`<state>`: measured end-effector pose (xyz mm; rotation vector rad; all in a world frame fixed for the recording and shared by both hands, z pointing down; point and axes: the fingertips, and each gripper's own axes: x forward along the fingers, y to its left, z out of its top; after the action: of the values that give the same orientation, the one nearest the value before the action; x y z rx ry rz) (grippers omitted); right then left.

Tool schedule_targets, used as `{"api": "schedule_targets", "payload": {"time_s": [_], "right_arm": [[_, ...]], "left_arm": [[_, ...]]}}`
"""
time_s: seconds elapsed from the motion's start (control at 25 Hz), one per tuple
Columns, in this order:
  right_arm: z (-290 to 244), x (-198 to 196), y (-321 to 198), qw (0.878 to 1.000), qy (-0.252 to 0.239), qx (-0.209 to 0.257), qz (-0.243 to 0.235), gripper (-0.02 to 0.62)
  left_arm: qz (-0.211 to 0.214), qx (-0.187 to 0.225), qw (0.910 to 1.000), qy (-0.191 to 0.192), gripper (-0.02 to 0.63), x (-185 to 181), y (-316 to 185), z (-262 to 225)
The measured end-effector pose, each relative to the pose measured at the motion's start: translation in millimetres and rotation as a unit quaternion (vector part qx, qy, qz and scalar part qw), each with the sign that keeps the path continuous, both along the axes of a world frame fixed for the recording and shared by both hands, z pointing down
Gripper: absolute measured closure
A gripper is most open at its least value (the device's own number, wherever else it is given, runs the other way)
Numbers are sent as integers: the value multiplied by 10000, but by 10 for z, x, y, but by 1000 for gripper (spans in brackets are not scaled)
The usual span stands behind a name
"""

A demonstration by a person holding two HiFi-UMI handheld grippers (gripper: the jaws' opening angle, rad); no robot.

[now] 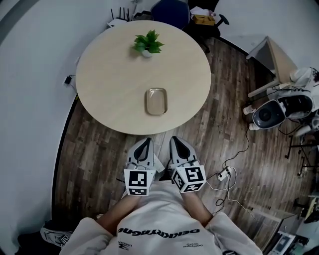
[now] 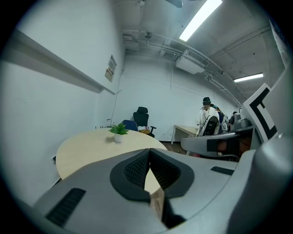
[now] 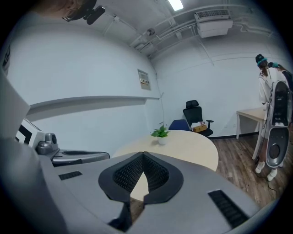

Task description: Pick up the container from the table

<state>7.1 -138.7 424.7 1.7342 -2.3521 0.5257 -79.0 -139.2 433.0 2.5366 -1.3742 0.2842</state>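
A shallow metal container [image 1: 156, 101] with rounded corners lies on the near half of a round pale wooden table [image 1: 109, 74]. My left gripper [image 1: 145, 144] and right gripper [image 1: 175, 143] are side by side just short of the table's near edge, over the wooden floor, and both point toward the container. Both are shut with nothing between the jaws. In the left gripper view the shut left gripper [image 2: 149, 151] hides the container; the table [image 2: 87, 148] lies ahead. The right gripper [image 3: 143, 155] likewise covers it in the right gripper view, where the table [image 3: 192, 148] stretches beyond.
A small potted plant [image 1: 147, 44] stands at the table's far side. Behind the table are a blue chair [image 1: 172, 12] and a black office chair [image 3: 196, 114]. On the floor to the right lie a power strip with cables [image 1: 224, 174] and equipment [image 1: 271, 113]. A person [image 2: 207, 116] stands further off.
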Motion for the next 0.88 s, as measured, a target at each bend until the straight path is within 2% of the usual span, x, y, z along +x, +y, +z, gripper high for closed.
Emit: {"api": "schedule_targets", "payload": {"time_s": [0.16,0.6,0.88], "right_arm": [[179,102,-279,9998,-21,-204,-64,562],[754,449,-1210,9962,-204,-767,-355,561],[1276,550,-1614,9919,-199,-1188,-415,561]], "left_arm": [[-104,-246,9996,-90,591,40,-282,199],[-871,-1026,9907,-221,589,113,-1176,878],[-926,-1486,9841,-291,589,203,-1599,1325]]}}
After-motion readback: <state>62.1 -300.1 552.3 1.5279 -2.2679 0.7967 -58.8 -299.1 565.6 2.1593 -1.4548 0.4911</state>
